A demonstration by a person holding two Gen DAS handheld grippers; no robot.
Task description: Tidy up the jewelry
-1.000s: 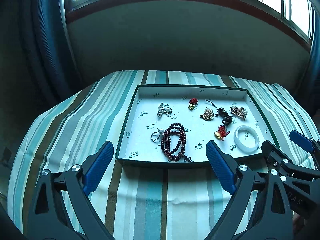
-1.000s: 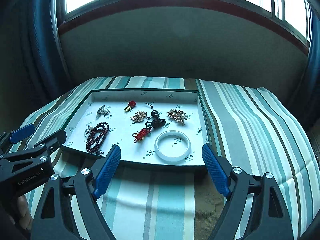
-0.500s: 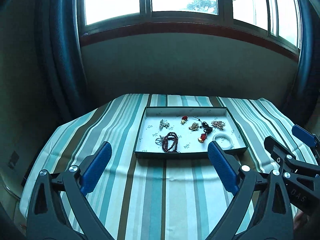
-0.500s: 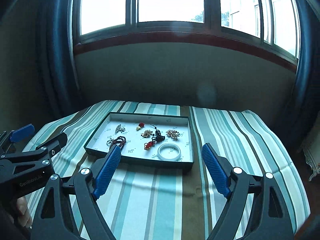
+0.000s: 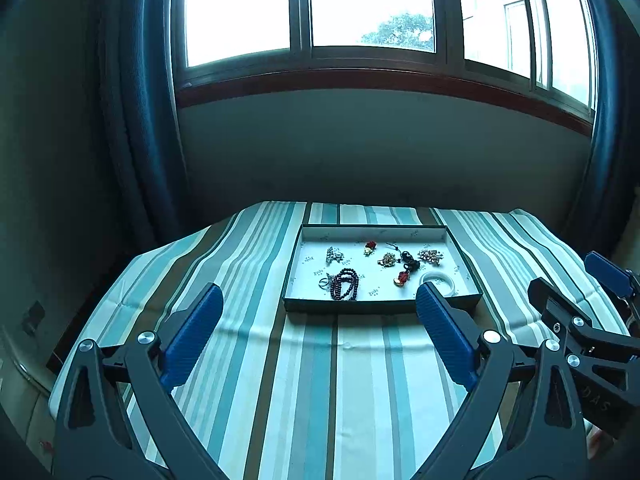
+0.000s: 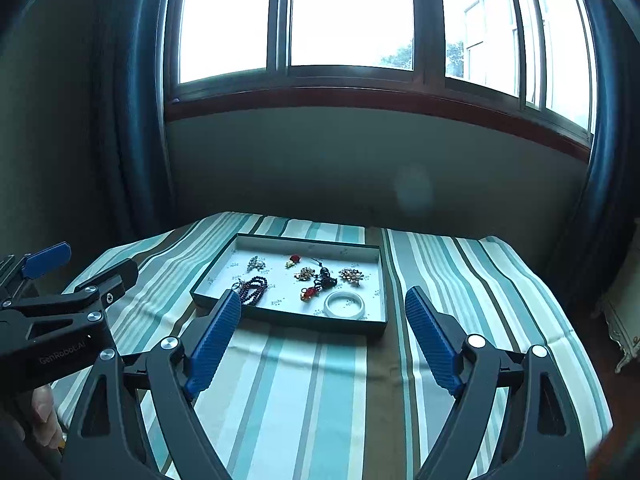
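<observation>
While I hold both tools low over striped cloth [image 5: 304,380], left gripper [image 5: 316,332] sits spread wide, nothing between blue pads. Right gripper [image 6: 322,330] likewise spread, empty. Beyond fingertips, well apart from both: shallow dark-rimmed tray [image 6: 382,280] on cloth, white lining. Inside tray I read, nearest edge: dark bead strand [image 5: 345,284] at left, white bangle [image 6: 344,304] at right, red charm [image 6: 309,293] between. Farther back: small brooches, too small to tell apart. Past table: grey wall, window [image 6: 352,12], blue curtains [image 5: 132,100].

Bright window [image 5: 312,8], dark blue curtains [image 5: 136,120], grey wall [image 6: 360,168], striped tablecloth [image 5: 304,380].
</observation>
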